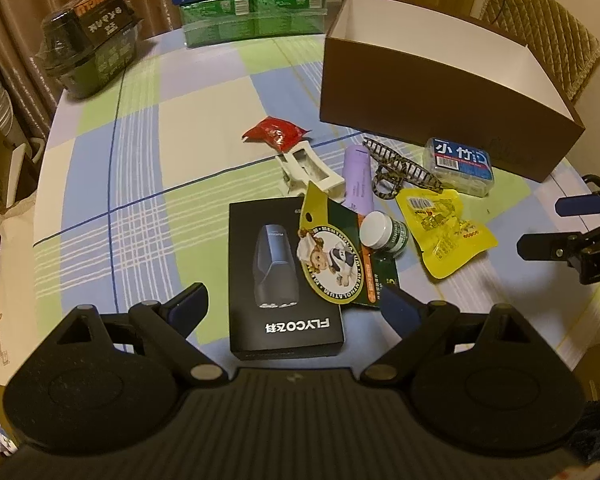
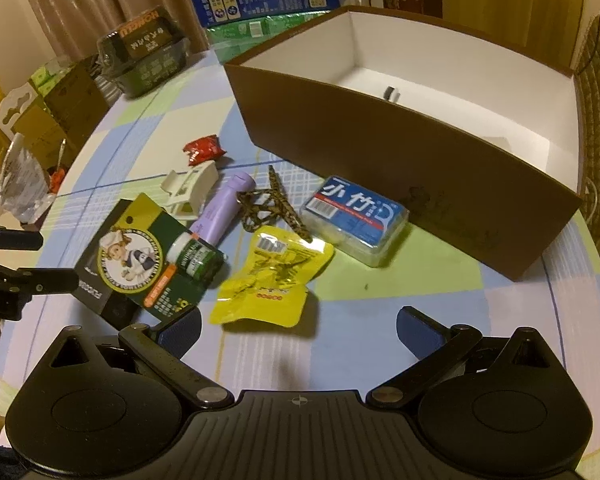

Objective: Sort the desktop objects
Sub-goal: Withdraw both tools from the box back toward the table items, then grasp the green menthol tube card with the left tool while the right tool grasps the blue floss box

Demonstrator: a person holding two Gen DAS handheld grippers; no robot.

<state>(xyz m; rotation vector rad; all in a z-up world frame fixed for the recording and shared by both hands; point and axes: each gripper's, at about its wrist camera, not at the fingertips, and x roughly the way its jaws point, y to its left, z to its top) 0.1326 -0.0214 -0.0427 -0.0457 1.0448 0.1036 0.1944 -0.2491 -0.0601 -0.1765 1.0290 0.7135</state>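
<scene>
**Kid:** At the far left of your left view, what do you see?

**Me:** A dark wrapped bowl pack (image 1: 90, 46) in the upper left, on the checked tablecloth (image 1: 148, 168). My left gripper (image 1: 296, 304) is at the bottom, fingers spread wide, nothing between them. The black box (image 1: 280, 280) lies flat right between its tips.

**Kid:** And going right?

**Me:** A green and yellow card (image 1: 336, 256) leans over that box. A little green jar (image 1: 384, 234) touches the card. Above them sit a red packet (image 1: 276, 132), a white clip (image 1: 308, 168), a purple tube (image 1: 358, 178) and a spotted hair clip (image 1: 400, 170). Then a yellow pouch (image 1: 444, 228) and a blue floss box (image 1: 460, 164), just beside the big brown box (image 1: 432, 104) in the upper right.

**Kid:** Your other one?

**Me:** My right gripper (image 2: 298, 330) is spread wide too, holding nothing. The yellow pouch (image 2: 272, 280) lies just above its tips.
</scene>
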